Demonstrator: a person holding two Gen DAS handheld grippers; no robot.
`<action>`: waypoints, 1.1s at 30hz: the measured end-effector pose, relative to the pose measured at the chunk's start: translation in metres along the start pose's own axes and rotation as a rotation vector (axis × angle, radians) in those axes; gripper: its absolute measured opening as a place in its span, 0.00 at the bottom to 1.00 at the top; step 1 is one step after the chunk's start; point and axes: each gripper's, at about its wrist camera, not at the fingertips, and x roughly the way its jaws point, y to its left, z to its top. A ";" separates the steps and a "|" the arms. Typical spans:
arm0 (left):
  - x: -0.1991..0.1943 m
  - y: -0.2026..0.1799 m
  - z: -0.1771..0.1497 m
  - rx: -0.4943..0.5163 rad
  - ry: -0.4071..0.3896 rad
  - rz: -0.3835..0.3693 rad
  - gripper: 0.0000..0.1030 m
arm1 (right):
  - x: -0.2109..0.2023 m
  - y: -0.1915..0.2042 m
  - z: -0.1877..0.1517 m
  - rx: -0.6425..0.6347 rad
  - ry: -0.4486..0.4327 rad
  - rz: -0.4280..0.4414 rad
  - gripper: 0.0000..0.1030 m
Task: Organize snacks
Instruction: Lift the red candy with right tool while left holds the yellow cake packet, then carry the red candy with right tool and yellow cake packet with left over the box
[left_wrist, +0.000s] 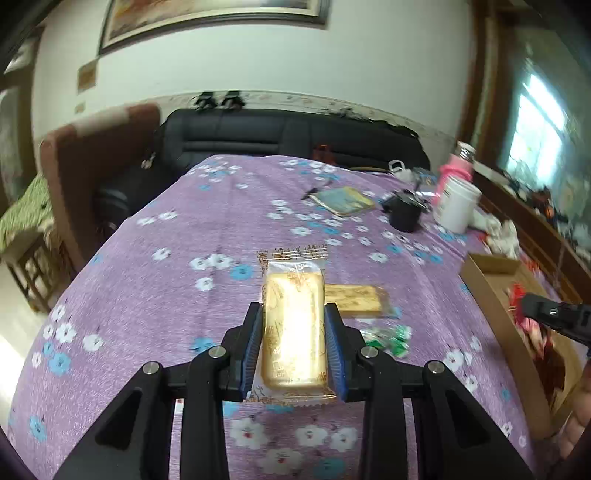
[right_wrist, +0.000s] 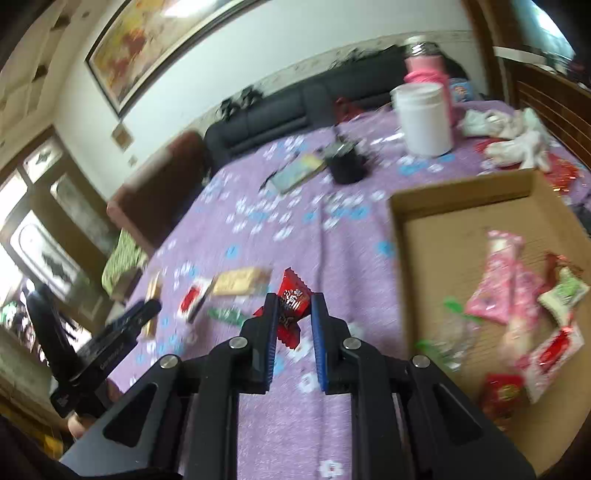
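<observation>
While several snacks already sit in the cardboard box (right_wrist: 458, 206), a few wrappers are left on the counter (left_wrist: 184, 206) beside it, so maybe halfway. Left gripper (left_wrist: 293, 343) fingers clamp a golden cake bar (left_wrist: 293, 325), shiny clear wrap. Right gripper (right_wrist: 293, 310) fingers pinch a crinkly red candy packet (right_wrist: 293, 302) just left of the box.

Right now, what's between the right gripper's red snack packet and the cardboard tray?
Only bare purple flowered tablecloth between the red snack packet and the cardboard tray, per the right wrist view.
</observation>
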 end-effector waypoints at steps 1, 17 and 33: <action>0.001 0.006 0.001 -0.025 0.004 0.002 0.32 | -0.004 -0.005 0.003 0.014 -0.011 -0.001 0.19; -0.017 -0.058 0.012 0.013 0.042 -0.130 0.32 | -0.053 -0.123 0.036 0.333 -0.050 -0.061 0.19; -0.019 -0.250 -0.040 0.292 0.186 -0.448 0.32 | -0.052 -0.151 0.037 0.366 -0.003 -0.251 0.20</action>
